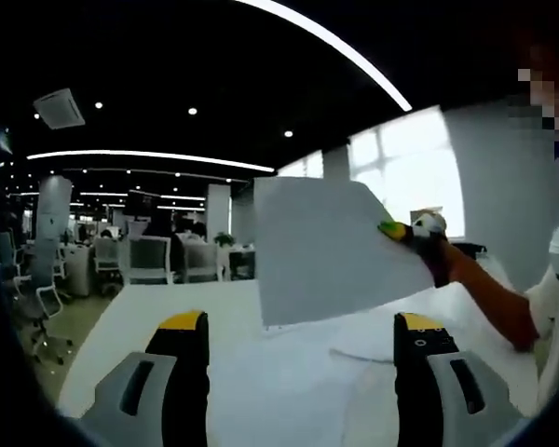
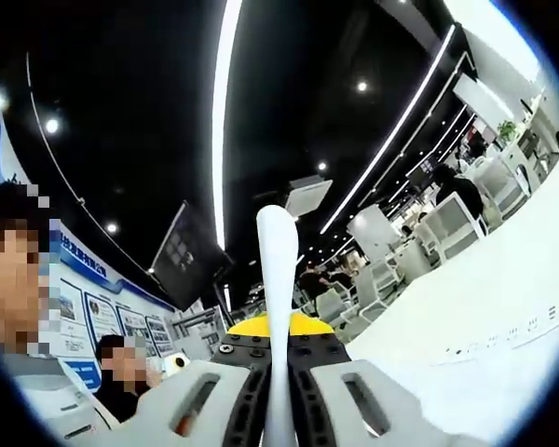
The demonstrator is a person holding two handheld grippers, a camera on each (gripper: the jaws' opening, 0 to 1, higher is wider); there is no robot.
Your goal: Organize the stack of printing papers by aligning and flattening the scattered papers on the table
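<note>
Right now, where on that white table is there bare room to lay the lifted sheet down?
The right gripper holds the sheet up. The far left of the table, toward the office chairs, looks bare. It is crowded below the sheet, where loose papers lie between the left gripper's open jaws.

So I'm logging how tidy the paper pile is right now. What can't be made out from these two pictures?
- Left gripper view: the lifted sheet hides the table behind it; papers on the table blend into a white blur, edges unreadable.
- Right gripper view: the sheet, edge-on between the shut right gripper, shows no face.
- Left gripper open, its base cut off below.
</note>
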